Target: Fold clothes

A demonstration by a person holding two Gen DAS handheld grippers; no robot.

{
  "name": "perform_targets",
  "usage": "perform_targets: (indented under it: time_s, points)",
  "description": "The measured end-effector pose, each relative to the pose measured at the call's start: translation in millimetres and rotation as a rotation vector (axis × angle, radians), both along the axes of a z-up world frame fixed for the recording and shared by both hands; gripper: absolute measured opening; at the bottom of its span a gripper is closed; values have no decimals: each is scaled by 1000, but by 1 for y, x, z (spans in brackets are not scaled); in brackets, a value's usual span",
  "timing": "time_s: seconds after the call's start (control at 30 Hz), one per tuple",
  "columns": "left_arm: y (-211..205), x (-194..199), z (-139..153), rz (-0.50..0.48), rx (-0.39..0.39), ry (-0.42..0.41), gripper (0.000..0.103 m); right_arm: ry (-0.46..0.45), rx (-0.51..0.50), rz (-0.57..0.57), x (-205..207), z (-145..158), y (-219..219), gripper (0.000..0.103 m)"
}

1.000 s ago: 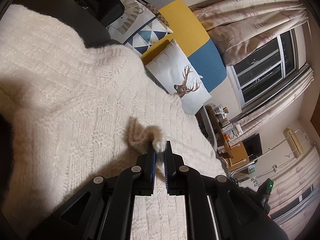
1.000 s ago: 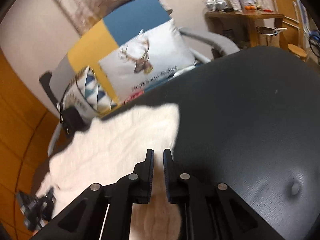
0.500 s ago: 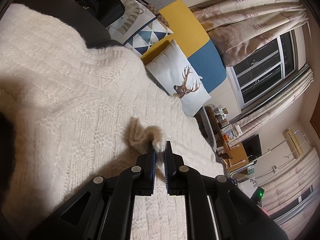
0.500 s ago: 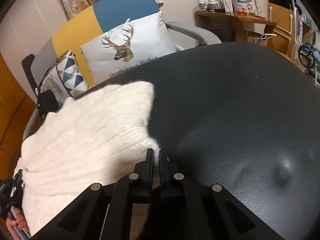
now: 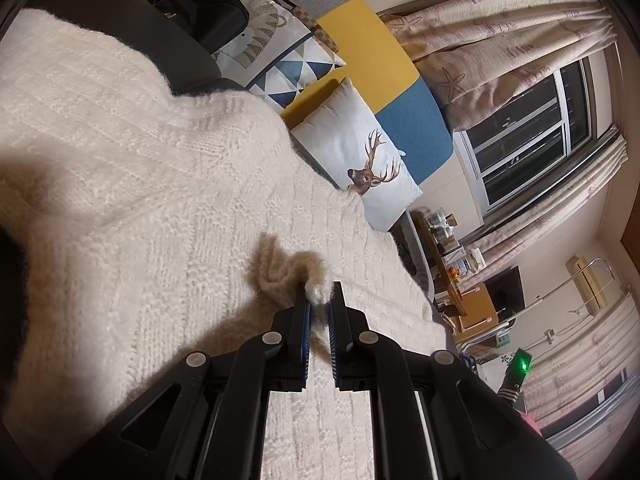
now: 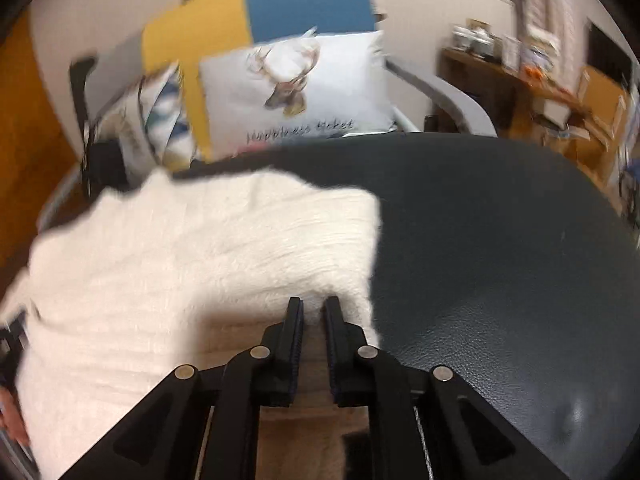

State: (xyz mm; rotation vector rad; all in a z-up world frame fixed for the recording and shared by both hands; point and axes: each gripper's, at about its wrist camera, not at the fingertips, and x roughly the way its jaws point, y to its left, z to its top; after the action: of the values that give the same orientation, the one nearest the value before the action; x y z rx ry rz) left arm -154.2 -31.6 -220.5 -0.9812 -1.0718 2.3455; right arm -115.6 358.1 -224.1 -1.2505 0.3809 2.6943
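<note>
Cream fluffy knitted sweater: spread over the left part of a dark leather-look desk. Left gripper: clenched on a bunched tuft of the sweater. Right gripper: narrowly parted around the sweater's near right edge; grasp cannot be told. White deer-print cushion: behind.

A deer cushion leans on the yellow-blue sofa beside a curtained window.

I note the sweater lies on the table, left part; deer cushion behind the table, desk right of it.
</note>
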Motion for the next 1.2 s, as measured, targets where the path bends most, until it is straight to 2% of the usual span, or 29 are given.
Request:
perform_targets:
  time_s: [0.07,0.13,0.27,0.33,0.43,0.6,0.7,1.0,1.03,1.1,1.2]
  points:
    - [2,0,7,7,-50,-14,9,16,-18,-18,3,-1,5,8]
    - [4,5,21,16,-142,-3,11,16,-1,-17,5,0,3,8]
    - [-9,20,63,107,-297,116,11,21,38,-20,5,1,-3,8]
    - [-20,21,76,153,-289,112,11,29,18,-22,3,0,-1,8]
    - [-16,16,82,118,-194,87,19,42,-23,-27,5,-2,3,8]
    - [67,10,72,-87,-327,83,19,44,-21,-29,5,-2,2,8]
    - [99,11,54,-147,-397,73,19,45,-20,-30,5,-1,2,8]
    - [113,-29,30,-219,-585,18,19,50,-23,-32,7,-2,2,8]
    - [114,-32,28,-226,-594,15,19,51,-24,-33,7,-2,2,8]
    - [106,-32,25,-225,-541,15,19,52,-27,-34,7,-2,3,8]
    - [97,-25,32,-179,-521,14,19,55,-32,-34,8,-2,4,8]
